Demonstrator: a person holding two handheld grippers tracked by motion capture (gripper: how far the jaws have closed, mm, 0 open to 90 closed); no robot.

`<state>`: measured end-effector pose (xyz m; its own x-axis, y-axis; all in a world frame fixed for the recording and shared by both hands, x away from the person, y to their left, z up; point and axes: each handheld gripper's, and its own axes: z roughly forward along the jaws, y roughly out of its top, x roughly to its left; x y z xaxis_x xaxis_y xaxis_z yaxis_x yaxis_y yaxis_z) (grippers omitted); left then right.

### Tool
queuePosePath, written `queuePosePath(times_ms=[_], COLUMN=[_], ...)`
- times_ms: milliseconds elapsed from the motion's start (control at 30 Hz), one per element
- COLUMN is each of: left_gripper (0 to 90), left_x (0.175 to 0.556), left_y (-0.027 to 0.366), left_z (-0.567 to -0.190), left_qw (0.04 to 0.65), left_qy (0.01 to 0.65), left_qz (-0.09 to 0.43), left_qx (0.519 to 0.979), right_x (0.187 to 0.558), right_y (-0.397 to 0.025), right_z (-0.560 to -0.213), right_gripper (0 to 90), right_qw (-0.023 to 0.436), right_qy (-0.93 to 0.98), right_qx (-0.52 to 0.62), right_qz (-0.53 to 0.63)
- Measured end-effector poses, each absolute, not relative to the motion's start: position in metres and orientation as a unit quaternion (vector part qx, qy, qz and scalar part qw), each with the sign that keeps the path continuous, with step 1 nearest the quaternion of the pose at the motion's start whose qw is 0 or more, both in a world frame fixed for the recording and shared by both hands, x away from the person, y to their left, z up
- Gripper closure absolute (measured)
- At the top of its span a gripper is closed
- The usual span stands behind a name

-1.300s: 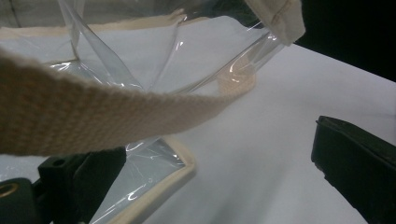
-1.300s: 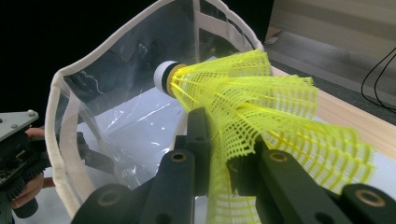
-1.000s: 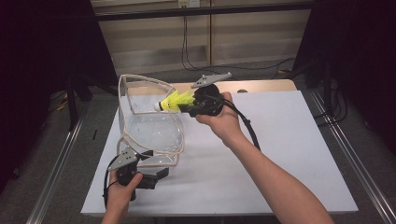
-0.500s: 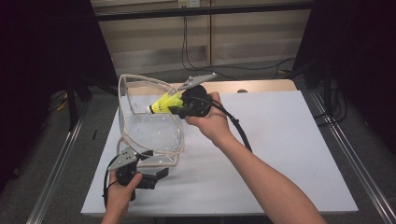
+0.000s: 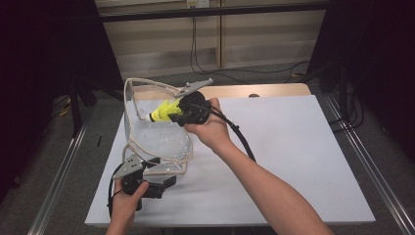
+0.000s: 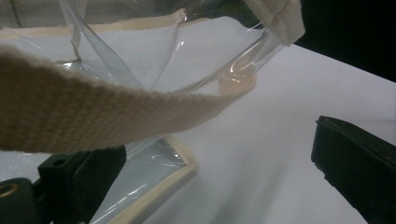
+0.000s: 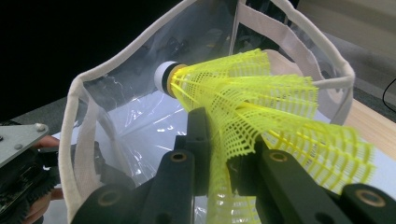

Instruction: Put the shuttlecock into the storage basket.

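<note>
Jaws first: in the high view my right gripper [image 5: 180, 111] is clamped on the skirt of a yellow plastic-mesh shuttlecock with a white rounded cork tip [image 5: 161, 112], and compared with a second ago I have carried it leftward, so the tip now sits over the mouth of the clear soft-plastic bag with cream woven edging [image 5: 157, 142] instead of beside its rim at three o'clock. My judgement is that the shuttlecock is at the threshold: a little lower and letting go should drop it inside. My left gripper [image 5: 164, 183] sits at the bag's six o'clock corner, as it did a second ago, steadying the bag on the white tabletop [image 5: 303, 147].

From the left gripper view, my two black jaws stand well apart, one at seven o'clock and one at four o'clock, with nothing pinched between them. A cream webbing strap [image 6: 107, 112], coarse and ribbed, crosses the frame from nine o'clock, and behind it the glossy, creased film of the bag [image 6: 154, 60] catches highlights along its stitched border.

From the right gripper view, my jaws grip the shuttlecock's [image 7: 261, 102] flared lattice skirt, which buckles slightly where I squeeze it. Its white tip points toward eleven o'clock, into the bag's [image 7: 130, 121] open mouth, whose cream rim curves around it. The film is wrinkled and see-through, and at eight o'clock the left gripper's grey plate [image 7: 18, 137] shows beyond it.
</note>
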<state>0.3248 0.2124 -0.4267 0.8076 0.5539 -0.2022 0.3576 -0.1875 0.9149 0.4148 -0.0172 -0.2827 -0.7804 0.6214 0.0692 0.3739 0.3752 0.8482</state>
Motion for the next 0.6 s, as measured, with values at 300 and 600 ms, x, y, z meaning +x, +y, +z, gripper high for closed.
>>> queuePosePath(times_ms=[300,600], left_gripper=[3.3,3.3], left_x=[0.325,0.324], left_y=[0.212,0.211], left_z=[-0.427,-0.427], left_qw=[0.566,0.561], left_qy=[0.300,0.303], left_qz=[0.086,0.092], left_qx=[0.763,0.764], right_x=[0.417,0.416], right_y=[-0.001,0.011], right_z=[-0.287,-0.286], right_gripper=[80.9,80.9], right_qw=[0.128,0.129], right_qy=[0.823,0.830], right_qx=[0.299,0.289], right_qz=[0.466,0.458])
